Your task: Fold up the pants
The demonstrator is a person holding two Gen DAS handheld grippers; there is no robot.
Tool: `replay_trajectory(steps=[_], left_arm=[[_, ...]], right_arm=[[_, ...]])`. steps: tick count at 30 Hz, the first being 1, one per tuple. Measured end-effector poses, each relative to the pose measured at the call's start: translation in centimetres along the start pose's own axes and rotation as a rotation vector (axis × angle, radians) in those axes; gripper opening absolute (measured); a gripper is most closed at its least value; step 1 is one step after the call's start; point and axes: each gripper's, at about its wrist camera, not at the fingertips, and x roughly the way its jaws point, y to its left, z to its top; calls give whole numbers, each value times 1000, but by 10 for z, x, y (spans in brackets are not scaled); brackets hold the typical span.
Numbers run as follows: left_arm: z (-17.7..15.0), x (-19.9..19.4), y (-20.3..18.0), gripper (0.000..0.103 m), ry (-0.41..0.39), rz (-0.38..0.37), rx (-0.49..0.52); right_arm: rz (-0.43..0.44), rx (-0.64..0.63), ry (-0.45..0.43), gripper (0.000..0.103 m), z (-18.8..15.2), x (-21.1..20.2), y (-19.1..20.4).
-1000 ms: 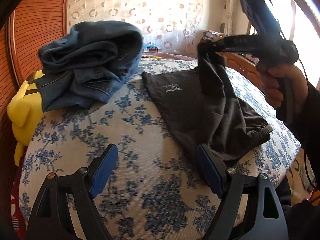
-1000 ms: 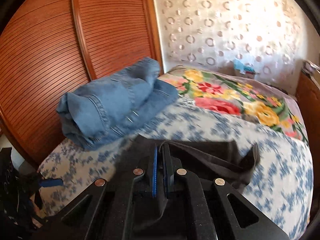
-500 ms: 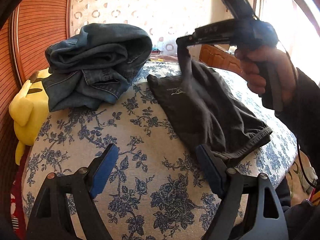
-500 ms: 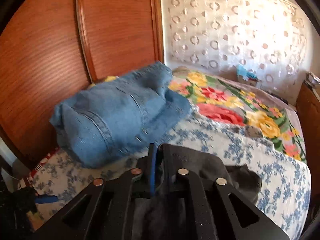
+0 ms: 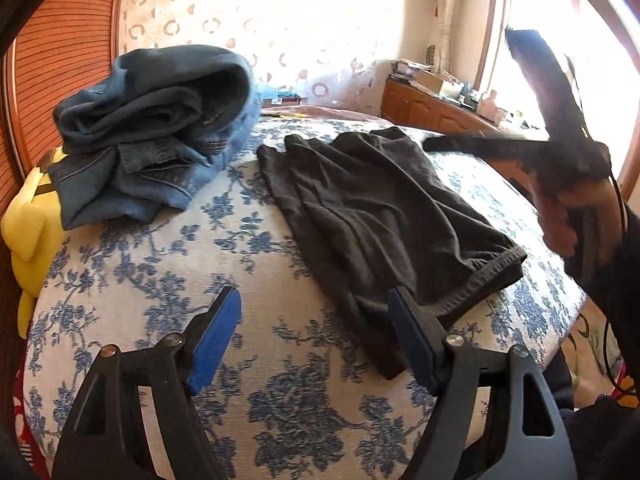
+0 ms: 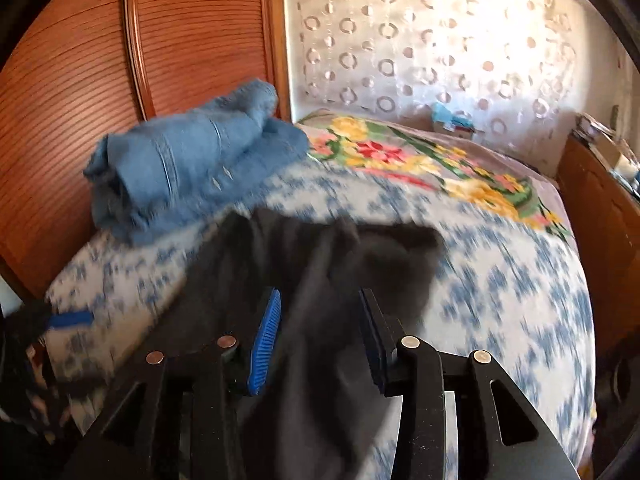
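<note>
Presently the right gripper [image 6: 318, 336] has its jaws opening, dark cloth below the gap but not pinched, as far as the blur allows. The left gripper [image 5: 314, 340] stands wide and is closing slightly, empty, its right finger [image 5: 412, 344] at the waistband corner. The black pants [image 5: 372, 208] lie doubled, centre frame, on the floral bedspread [image 5: 152, 288]; folded jeans [image 5: 152, 128] sit upper left. Judged light, limp and non-slippery; best taken at the firmer elastic waistband or hem corners.
</note>
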Motion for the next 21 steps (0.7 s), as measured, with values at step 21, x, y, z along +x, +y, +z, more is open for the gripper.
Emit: replay_trajectory(steps=[21], left_arm=[[-7, 12, -35, 34, 48, -90, 70]], right_arm=[[-75, 47, 13, 41, -81, -33, -15]])
